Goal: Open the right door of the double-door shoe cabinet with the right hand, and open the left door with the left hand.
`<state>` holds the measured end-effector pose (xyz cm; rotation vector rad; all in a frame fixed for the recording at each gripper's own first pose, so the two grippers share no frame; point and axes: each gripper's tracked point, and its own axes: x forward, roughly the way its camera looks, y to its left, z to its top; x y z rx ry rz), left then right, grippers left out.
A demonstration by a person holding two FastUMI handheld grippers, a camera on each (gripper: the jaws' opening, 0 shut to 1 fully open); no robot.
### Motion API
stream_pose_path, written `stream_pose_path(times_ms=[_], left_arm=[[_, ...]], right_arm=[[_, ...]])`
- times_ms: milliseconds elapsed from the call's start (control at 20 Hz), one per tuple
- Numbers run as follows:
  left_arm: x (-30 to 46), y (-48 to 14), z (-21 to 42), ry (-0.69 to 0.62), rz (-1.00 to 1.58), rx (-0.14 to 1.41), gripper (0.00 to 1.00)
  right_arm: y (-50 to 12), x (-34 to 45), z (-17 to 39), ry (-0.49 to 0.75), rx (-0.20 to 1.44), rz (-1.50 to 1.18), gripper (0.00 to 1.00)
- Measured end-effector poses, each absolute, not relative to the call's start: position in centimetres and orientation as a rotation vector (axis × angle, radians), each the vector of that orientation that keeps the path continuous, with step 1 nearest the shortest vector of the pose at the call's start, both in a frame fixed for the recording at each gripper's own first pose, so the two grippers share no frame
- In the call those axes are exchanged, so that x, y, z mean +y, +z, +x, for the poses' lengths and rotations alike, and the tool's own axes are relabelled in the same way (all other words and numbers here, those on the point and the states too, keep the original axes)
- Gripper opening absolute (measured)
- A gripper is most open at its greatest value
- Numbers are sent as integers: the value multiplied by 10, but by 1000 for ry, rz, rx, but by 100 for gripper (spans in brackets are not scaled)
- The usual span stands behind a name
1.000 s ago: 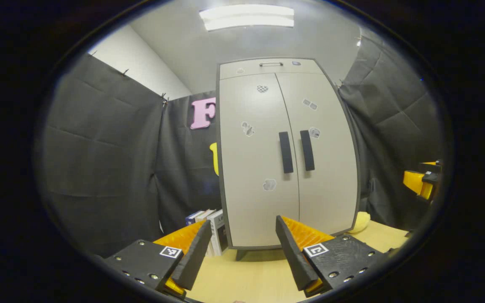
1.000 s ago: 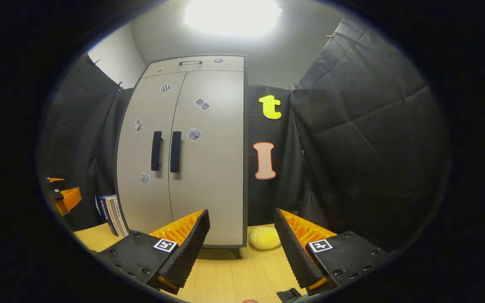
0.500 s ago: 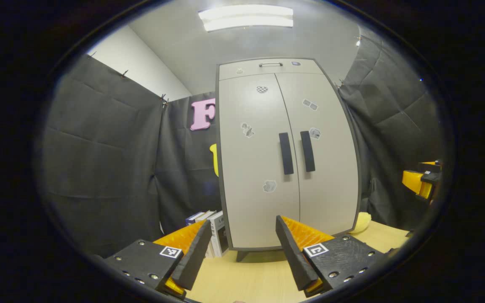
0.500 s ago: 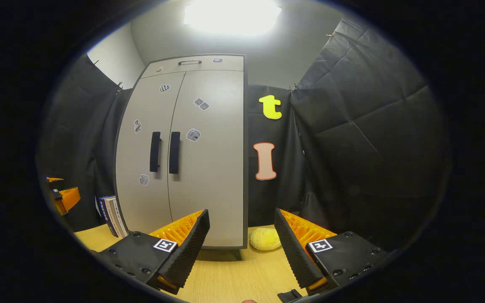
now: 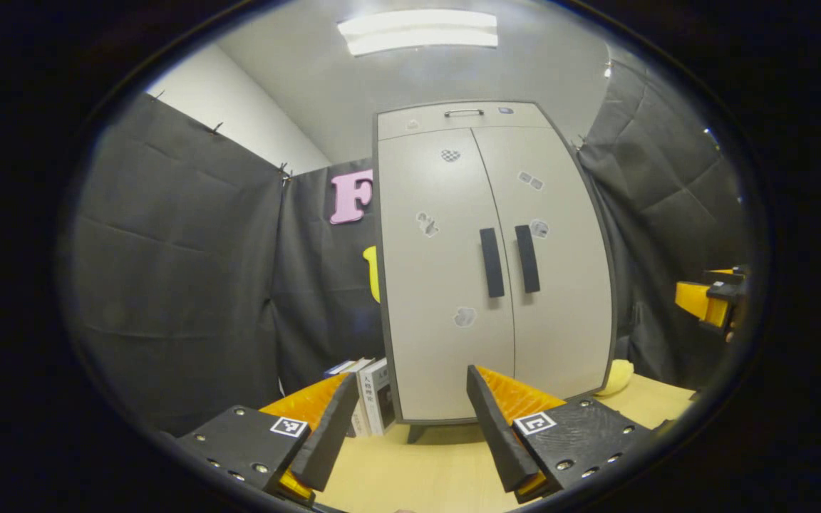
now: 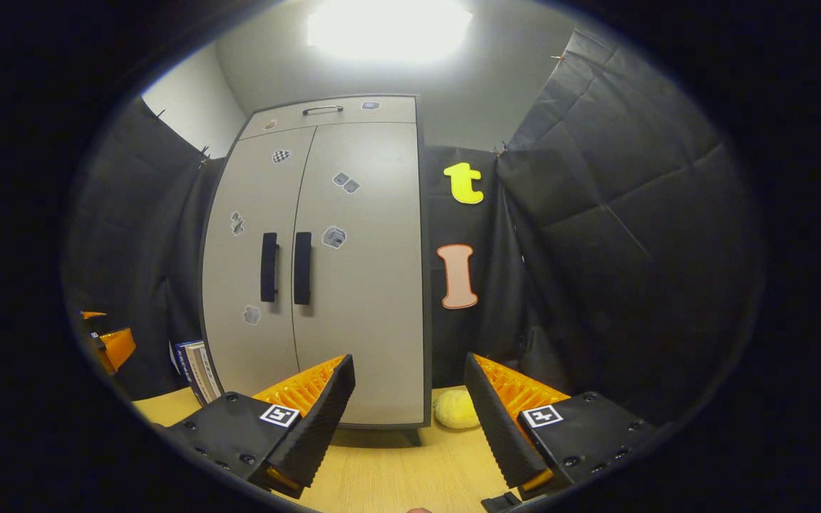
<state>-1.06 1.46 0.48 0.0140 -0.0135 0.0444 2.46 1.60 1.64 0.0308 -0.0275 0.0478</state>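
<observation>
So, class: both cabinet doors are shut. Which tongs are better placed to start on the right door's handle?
Right tongs, probably: open, with the right handle nearer their side. Left tongs are also open and face the left door.

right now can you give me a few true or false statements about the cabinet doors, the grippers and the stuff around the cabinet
1. Both doors of the shoe cabinet are shut. True.
2. The right gripper is clamped on the right door handle. False: it is open and well short of the cabinet, holding nothing.
3. Books stand on the table beside the cabinet's left side. True.
4. The left gripper is shut. False: its fingers are spread apart, with nothing between them.
5. A yellow plush lies on the table by the cabinet's right bottom corner. True.
6. The two door handles are pale. False: both are dark vertical bars.
</observation>
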Motion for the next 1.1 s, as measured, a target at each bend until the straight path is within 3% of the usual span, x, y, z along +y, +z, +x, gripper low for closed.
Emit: stream_pose_path(times_ms=[300,1100], left_arm=[[42,-1,-26,98,22,1,90],[125,-24,-61,278,18,53,90]], right_arm=[[46,47,52,110,-76,22,96],[80,139,152,236,-17,80,97]])
